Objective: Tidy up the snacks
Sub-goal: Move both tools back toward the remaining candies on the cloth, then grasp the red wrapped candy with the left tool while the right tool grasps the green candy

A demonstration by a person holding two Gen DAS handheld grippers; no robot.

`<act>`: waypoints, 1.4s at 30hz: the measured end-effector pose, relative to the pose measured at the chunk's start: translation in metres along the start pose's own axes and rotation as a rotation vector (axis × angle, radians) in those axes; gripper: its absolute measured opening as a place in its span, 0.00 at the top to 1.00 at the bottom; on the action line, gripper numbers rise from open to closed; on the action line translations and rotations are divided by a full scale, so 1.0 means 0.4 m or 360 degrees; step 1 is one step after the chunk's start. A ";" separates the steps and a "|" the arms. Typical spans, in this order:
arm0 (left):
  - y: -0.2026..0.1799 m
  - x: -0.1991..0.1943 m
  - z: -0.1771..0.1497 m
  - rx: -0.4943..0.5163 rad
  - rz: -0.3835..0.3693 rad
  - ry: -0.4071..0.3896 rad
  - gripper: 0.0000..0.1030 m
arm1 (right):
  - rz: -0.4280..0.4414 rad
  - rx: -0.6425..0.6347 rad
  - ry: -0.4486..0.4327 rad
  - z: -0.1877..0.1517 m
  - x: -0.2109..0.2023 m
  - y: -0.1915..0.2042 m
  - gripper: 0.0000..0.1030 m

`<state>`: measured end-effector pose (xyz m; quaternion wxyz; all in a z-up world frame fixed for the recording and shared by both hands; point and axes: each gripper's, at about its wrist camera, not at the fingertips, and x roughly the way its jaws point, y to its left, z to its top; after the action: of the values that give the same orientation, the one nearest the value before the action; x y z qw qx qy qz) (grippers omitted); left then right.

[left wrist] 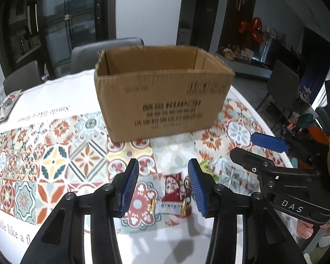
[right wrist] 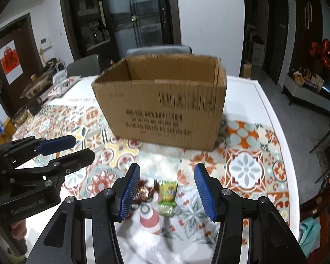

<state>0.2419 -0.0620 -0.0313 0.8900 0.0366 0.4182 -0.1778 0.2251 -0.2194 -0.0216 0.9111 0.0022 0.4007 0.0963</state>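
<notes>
Two claws parted, red snack [left wrist: 173,192] under left claw [left wrist: 164,188], green snack [right wrist: 167,194] under right claw [right wrist: 167,190].

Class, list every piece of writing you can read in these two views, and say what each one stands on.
"DAS": on the right tongs.
"GenRobot.AI": on the left tongs.
"Smile like a fl…": on the tablecloth, cut off by the frame.
Cardboard box: black print, too blurred.
Red snack packet: label too small.
Green snack packet: label too blurred.

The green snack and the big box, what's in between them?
Only bare patterned tablecloth between the green snack and the cardboard box, in the right wrist view.
</notes>
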 end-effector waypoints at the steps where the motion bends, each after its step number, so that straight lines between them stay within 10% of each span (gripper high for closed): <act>1: 0.001 0.007 -0.005 -0.0004 -0.0009 0.0016 0.56 | -0.0001 0.0000 0.0016 -0.008 0.006 -0.001 0.51; 42: 0.004 0.268 -0.064 -0.0107 -0.0162 0.0394 0.73 | 0.0063 0.0005 0.0433 -0.086 0.257 -0.015 0.70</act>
<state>0.2868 -0.0855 -0.1293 0.8221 0.0071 0.5320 -0.2027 0.2690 -0.2094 -0.1206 0.8463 -0.0016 0.5205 0.1131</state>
